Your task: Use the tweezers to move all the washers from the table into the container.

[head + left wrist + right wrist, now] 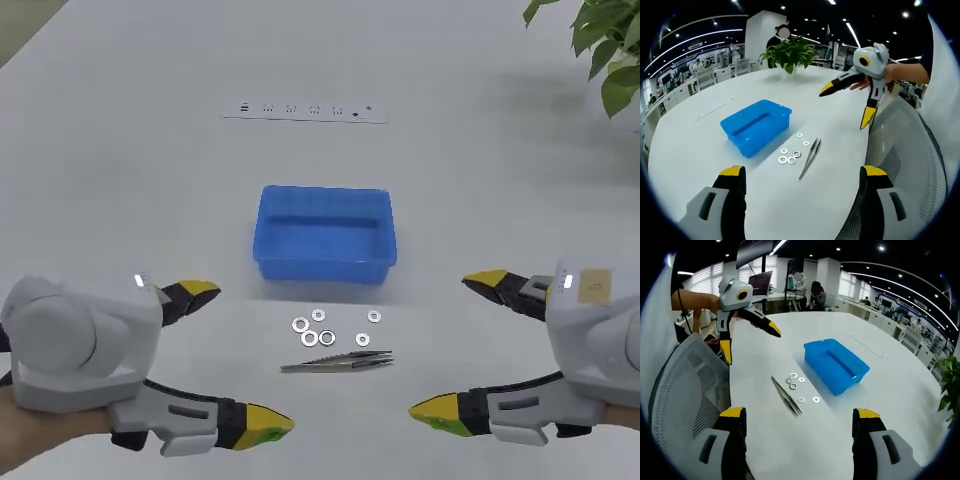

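Small silver metal ring washers (310, 339): six, lying flat on the white table (120, 180) at lower centre of the head view. Four are bunched on the left and two lie a little apart on the right.
Slim silver metal tweezers (337, 362): lying flat just below the washers, nearly level across the frame. The left end is narrow and two arms show at the right end. Neither tool touches them.
Blue rectangular plastic container (325, 268): open-topped with ribbed inner walls, at frame centre just above the washers.
White-bodied left gripper (235, 357): at lower left of the head view, with black jaws tipped in yellow. The jaws are spread wide and hold nothing. The washers and tweezers lie on the table to the right of its tips, apart from them. In the left gripper view they sit at centre, above the gap between the two jaws, with the container upper left of them.
Matching right gripper (455, 345): at lower right of the head view, jaws likewise wide apart and empty. The washers and tweezers lie to the left of its tips, between the two tools. In the right gripper view they sit at centre, with the container to their right.
Writing: a long white strip (305, 110) at upper centre of the head view carries dark marks too small to read.
Green leafy plant (605, 50): at the upper right corner of the head view.
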A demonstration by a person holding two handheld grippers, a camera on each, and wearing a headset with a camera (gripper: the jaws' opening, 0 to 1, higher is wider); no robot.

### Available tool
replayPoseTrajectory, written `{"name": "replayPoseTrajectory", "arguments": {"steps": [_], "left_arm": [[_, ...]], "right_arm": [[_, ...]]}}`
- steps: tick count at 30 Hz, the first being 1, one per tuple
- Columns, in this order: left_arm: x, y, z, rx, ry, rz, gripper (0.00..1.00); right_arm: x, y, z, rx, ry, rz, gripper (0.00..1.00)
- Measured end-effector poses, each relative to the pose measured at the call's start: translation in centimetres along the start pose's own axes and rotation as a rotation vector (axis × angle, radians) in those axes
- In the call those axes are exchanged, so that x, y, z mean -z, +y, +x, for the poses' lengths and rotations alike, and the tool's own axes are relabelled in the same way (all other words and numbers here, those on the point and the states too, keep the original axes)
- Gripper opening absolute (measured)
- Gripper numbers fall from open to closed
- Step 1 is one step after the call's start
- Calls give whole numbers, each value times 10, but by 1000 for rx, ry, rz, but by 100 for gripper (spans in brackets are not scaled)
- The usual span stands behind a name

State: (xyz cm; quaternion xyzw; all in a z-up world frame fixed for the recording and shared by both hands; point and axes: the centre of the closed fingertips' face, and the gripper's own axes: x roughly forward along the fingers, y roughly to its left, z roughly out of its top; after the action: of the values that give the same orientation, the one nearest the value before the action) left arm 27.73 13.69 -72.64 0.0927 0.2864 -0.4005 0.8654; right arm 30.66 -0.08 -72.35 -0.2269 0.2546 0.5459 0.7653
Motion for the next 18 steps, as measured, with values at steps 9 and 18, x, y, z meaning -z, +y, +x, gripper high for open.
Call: {"name": "replayPoseTrajectory", "arguments": {"steps": [9,18], "left_arm": [[-1,-3,12,-13,17,72,98],[8,1,24,-11,47,93,87]], "right_arm": [[0,2,7,-22,10,-1,80],[6,-2,13,-23,36,26,67]]}}
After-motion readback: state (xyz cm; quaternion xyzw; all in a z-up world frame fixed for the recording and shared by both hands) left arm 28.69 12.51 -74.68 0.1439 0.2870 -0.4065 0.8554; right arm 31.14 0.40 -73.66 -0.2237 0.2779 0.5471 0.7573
